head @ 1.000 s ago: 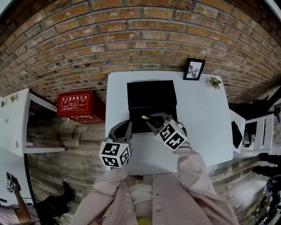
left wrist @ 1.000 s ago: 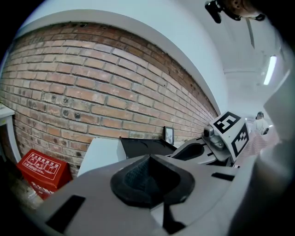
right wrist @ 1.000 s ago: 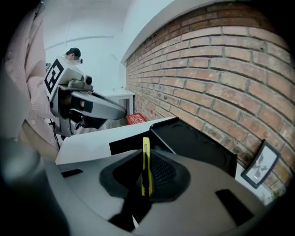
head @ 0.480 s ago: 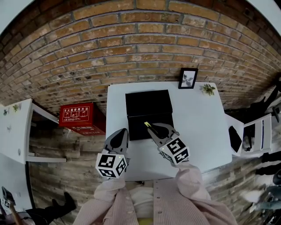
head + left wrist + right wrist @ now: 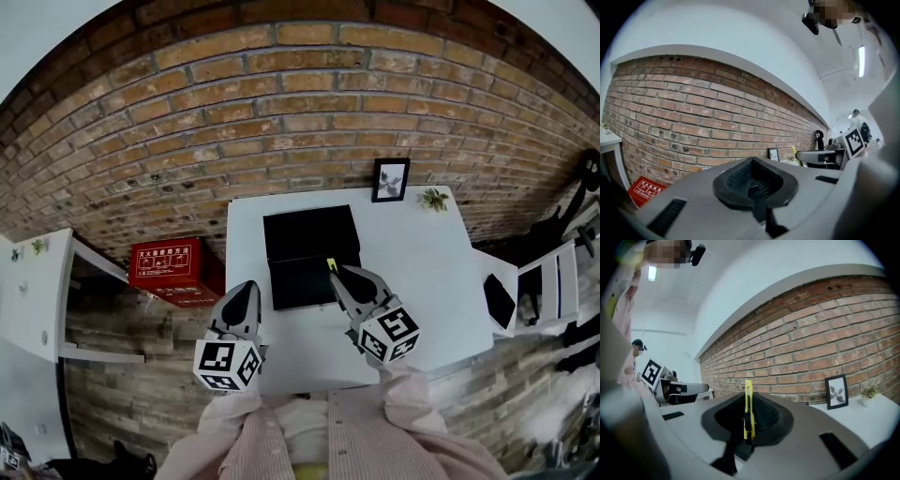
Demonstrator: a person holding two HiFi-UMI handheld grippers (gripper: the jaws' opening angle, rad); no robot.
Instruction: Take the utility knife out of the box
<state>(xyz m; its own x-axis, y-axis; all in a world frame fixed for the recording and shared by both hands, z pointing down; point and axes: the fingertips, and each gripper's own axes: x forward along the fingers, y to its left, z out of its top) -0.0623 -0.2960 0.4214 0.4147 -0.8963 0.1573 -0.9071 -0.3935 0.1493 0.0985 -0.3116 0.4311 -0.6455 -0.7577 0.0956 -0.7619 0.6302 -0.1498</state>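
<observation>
Pinching a yellow plastic utility knife upright in the narrowed jaws of the right gripper, over the near right part of the open black rectangular box. Showing that box in the head view alone, inside too dark for reading; pressing the jaws of the left gripper together, empty.

This is looking like a staged room in a studio or lab, not a lived-in home. A red brick wall is filling the top of the head view, and a plain white square table is standing against it at centre on a grey wood-plank floor. A small black-framed picture and a tiny green potted plant are dressing the table's far edge. A red box with white print is sitting left of centre, and a white strip ceiling light is glowing at the left gripper view's upper right.
</observation>
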